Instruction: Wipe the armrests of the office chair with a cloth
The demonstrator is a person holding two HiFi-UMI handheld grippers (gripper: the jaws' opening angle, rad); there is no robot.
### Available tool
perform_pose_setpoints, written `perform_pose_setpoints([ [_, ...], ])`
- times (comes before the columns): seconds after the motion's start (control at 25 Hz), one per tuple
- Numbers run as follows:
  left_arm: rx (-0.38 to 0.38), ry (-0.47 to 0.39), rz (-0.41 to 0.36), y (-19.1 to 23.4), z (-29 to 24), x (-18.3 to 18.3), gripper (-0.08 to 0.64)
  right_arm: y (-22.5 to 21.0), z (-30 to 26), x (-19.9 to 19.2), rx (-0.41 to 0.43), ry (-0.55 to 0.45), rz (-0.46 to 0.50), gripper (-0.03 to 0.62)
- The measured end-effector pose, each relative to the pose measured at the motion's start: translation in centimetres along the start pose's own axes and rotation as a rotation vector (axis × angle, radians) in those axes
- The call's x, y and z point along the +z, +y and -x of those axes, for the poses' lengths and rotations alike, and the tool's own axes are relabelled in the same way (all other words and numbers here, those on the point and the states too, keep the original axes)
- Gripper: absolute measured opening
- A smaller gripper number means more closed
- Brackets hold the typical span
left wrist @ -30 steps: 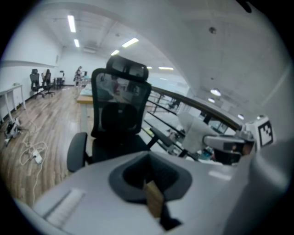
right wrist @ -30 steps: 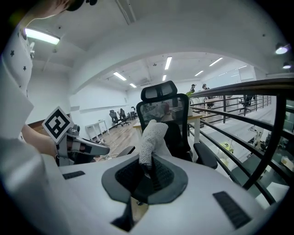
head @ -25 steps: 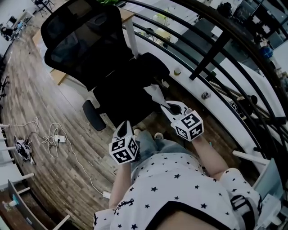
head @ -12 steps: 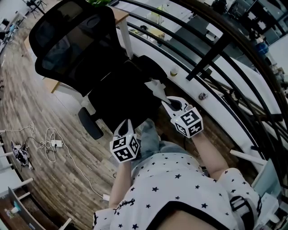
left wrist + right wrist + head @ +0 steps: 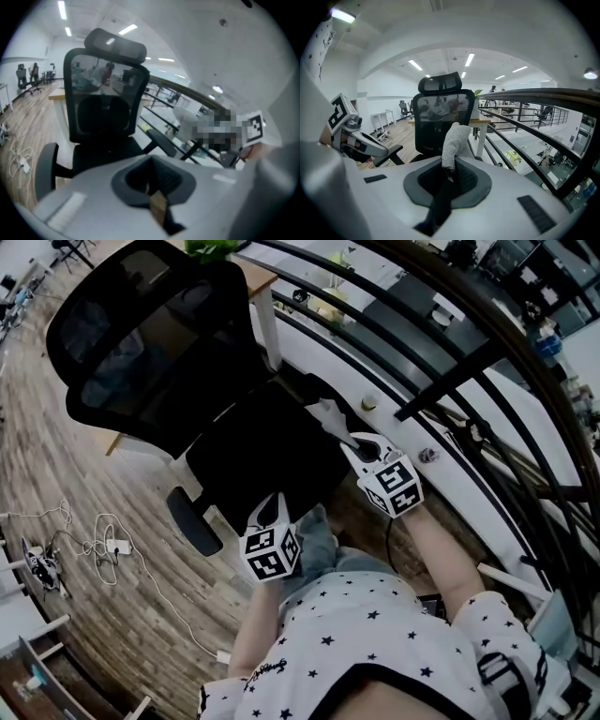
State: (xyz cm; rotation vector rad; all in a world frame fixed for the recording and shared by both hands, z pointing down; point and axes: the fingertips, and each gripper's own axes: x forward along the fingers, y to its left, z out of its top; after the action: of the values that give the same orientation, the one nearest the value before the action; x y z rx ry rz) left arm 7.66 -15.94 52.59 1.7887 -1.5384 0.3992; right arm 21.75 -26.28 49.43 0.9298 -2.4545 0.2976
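Observation:
A black mesh-backed office chair [image 5: 141, 343] stands in front of me, its seat [image 5: 262, 451] facing me. Its left armrest [image 5: 192, 521] juts out low at the left; the right armrest [image 5: 302, 383] lies beside the railing. My right gripper [image 5: 352, 439] is shut on a pale grey cloth [image 5: 328, 416], which it holds just over the right side of the seat, close to the right armrest. In the right gripper view the cloth [image 5: 454, 138] sticks up out of the right gripper [image 5: 449, 171]. My left gripper [image 5: 273, 505] hovers at the seat's front edge, shut and holding nothing.
A curved black railing [image 5: 450, 362] with a white ledge runs along the right, close to the chair. A wooden desk [image 5: 262, 277] stands behind the backrest. Cables and a power strip [image 5: 108, 545] lie on the wood floor at the left.
Both grippers have come nearer the chair. The right gripper has carried the cloth up over the seat's right side, toward the armrest; the left one now reaches the seat's front edge.

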Motion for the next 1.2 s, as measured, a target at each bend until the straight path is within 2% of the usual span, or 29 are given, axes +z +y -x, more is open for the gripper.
perform_pose_setpoints([
  [0.48,0.008,0.037,0.017,2.7,-4.4,2.3,0.003,-5.6,-9.6,-0.2,0.005,0.149,0.182,0.028],
  [0.96,0.025,0.099,0.042,5.6,-6.8,1.8,0.003,-10.1,-18.2,-2.2,-0.016,0.296,0.326,0.028],
  [1.2,0.034,0.12,0.058,6.6,-7.6,1.5,0.003,-12.1,-21.4,-2.3,-0.036,0.335,0.408,0.028],
])
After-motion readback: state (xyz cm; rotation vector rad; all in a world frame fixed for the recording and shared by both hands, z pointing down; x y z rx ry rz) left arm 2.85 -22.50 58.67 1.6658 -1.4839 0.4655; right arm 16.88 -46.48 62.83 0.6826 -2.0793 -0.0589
